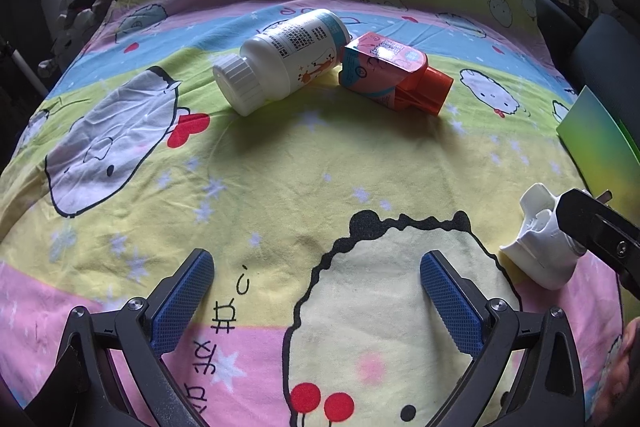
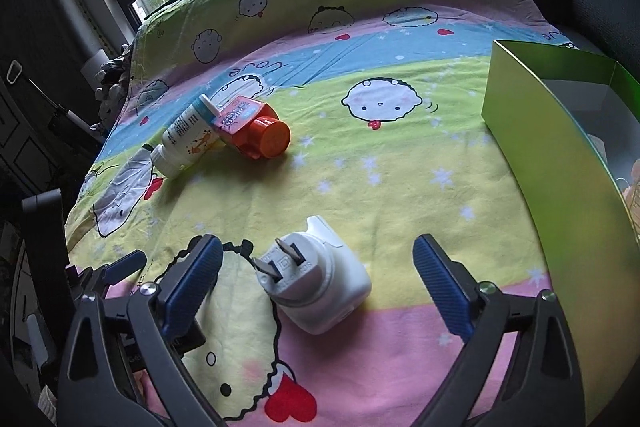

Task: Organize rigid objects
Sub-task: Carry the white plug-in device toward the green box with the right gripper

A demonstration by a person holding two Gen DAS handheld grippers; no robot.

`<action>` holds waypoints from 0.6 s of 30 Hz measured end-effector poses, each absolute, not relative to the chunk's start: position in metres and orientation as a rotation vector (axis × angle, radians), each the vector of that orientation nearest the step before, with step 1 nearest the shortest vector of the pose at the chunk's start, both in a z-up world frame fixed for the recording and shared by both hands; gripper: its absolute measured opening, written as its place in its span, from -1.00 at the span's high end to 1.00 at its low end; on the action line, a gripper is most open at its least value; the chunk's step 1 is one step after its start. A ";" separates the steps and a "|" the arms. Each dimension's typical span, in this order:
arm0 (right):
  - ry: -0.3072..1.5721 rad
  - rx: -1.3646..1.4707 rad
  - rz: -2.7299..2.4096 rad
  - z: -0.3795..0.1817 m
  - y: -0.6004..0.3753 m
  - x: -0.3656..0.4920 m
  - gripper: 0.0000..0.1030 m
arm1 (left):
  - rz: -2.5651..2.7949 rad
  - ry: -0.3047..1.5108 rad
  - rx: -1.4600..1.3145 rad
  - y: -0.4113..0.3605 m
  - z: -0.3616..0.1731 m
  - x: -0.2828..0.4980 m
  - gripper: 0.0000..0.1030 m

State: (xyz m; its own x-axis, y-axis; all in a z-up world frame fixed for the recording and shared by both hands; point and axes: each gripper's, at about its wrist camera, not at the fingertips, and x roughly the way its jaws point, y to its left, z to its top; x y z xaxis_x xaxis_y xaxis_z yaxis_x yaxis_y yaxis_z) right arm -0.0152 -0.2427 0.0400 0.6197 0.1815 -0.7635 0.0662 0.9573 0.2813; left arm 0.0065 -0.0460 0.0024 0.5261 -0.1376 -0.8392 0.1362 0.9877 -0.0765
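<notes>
Right wrist view: white plastic plug adapter (image 2: 320, 283) lies on cartoon-print bedsheet (image 2: 400, 167), between the spread jaws of right gripper (image 2: 318, 281), untouched. Left gripper (image 1: 316, 297) released, empty. Judgement: close across the smooth body, clear of the metal prongs (image 2: 288, 253); green cardboard box (image 2: 552, 143) is the likely destination.
</notes>
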 end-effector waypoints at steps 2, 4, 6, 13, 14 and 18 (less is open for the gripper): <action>0.917 0.354 0.076 0.039 -0.250 -0.014 -0.74 | -0.227 1.002 -0.075 -0.047 0.010 0.000 -1.00; 0.955 0.430 0.091 0.034 -0.258 -0.012 -0.55 | -0.316 0.964 -0.123 -0.052 0.022 -0.010 -1.00; 0.979 0.481 0.103 0.032 -0.261 -0.011 -0.46 | -0.390 0.912 -0.123 -0.061 0.035 -0.018 -1.00; 1.019 0.495 0.142 0.032 -0.260 -0.011 -0.27 | -0.576 0.968 -0.111 -0.097 0.030 -0.024 -0.63; 1.034 0.494 0.144 0.030 -0.260 -0.010 -0.25 | -0.581 0.982 -0.101 -0.101 0.026 -0.024 -0.50; 1.068 0.518 0.161 0.023 -0.261 -0.007 -0.18 | -0.583 0.985 -0.091 -0.111 0.022 -0.023 -0.24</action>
